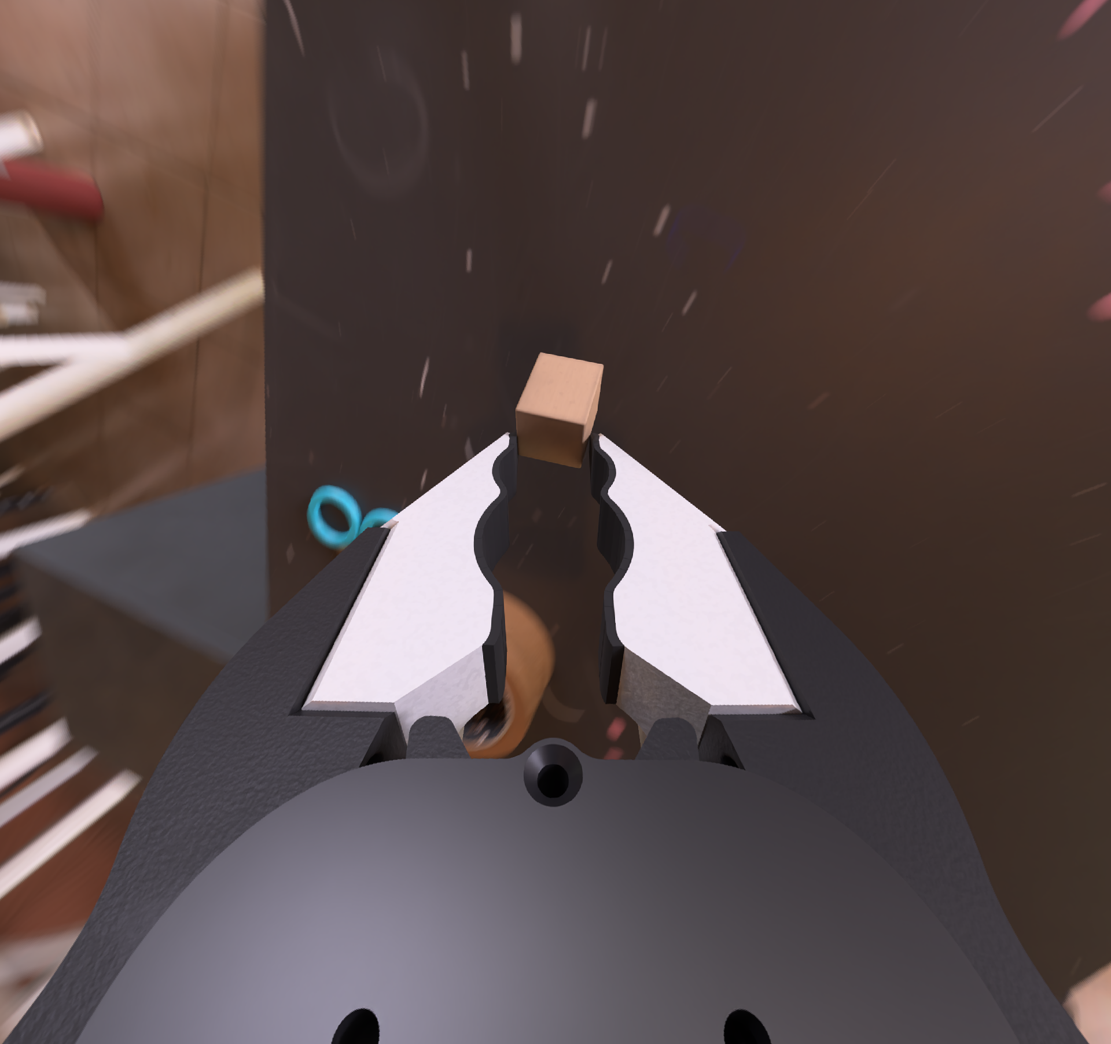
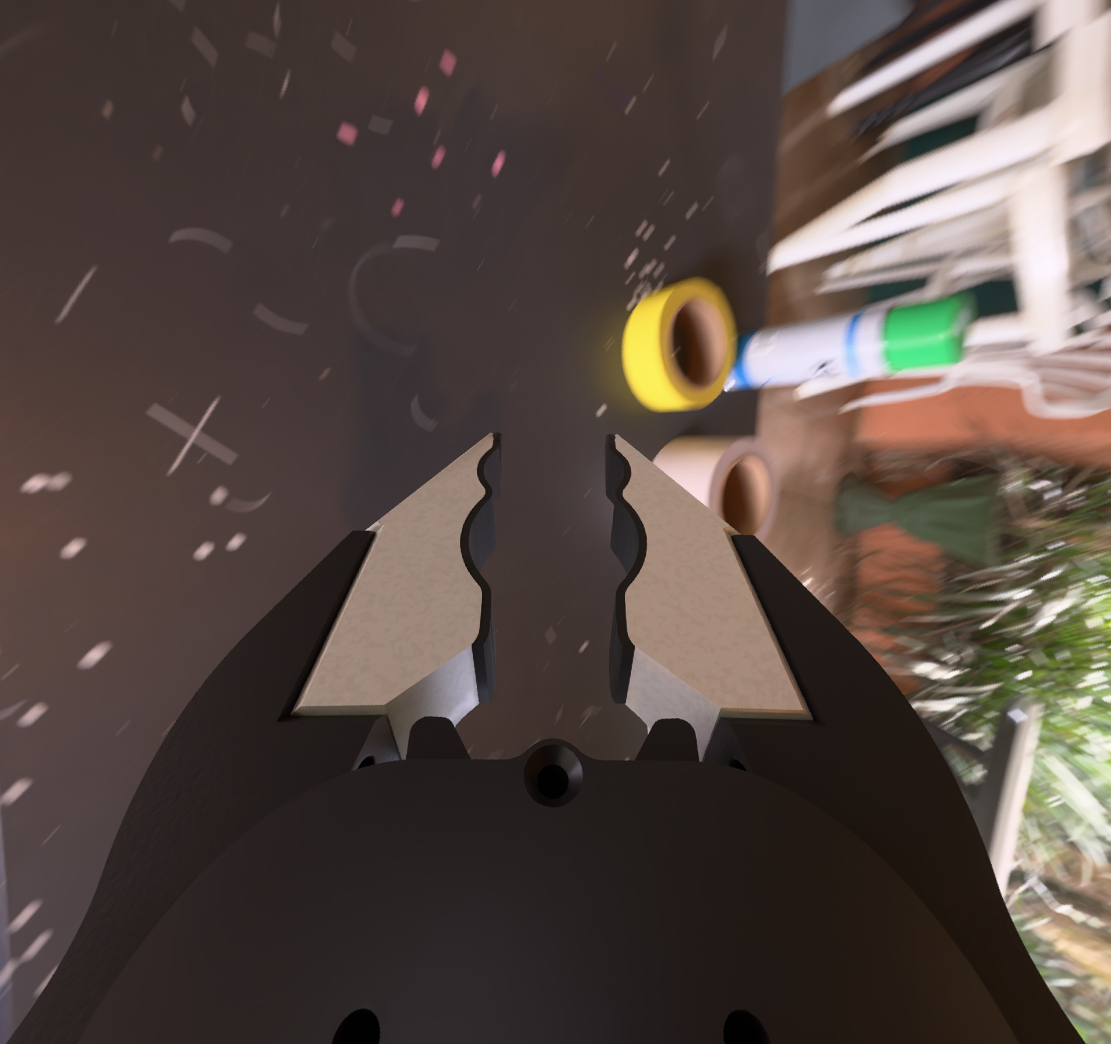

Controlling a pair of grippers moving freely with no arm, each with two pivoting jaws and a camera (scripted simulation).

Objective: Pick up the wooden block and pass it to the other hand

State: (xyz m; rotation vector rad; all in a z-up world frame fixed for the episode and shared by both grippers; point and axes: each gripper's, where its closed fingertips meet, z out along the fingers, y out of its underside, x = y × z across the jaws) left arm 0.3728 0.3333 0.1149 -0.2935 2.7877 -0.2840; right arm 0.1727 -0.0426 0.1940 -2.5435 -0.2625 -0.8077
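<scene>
The wooden block (image 1: pixel 559 408) is a small tan cube, seen only in the left wrist view. Its near end sits between the tips of my left gripper (image 1: pixel 553 444), whose jaws are closed onto its sides. The block looks sharp while the dark speckled tabletop (image 1: pixel 811 204) behind it is blurred. My right gripper (image 2: pixel 553 444) is open and empty over the same dark tabletop (image 2: pixel 180 354). Neither view shows the other gripper.
Blue scissor handles (image 1: pixel 333 515) lie left of my left fingers, and a brown roll (image 1: pixel 526 672) lies beneath them. In the right wrist view, a yellow tape roll (image 2: pixel 676 345), a green-capped marker (image 2: pixel 853 348) and a beige tape roll (image 2: pixel 742 489) lie near the table's right edge.
</scene>
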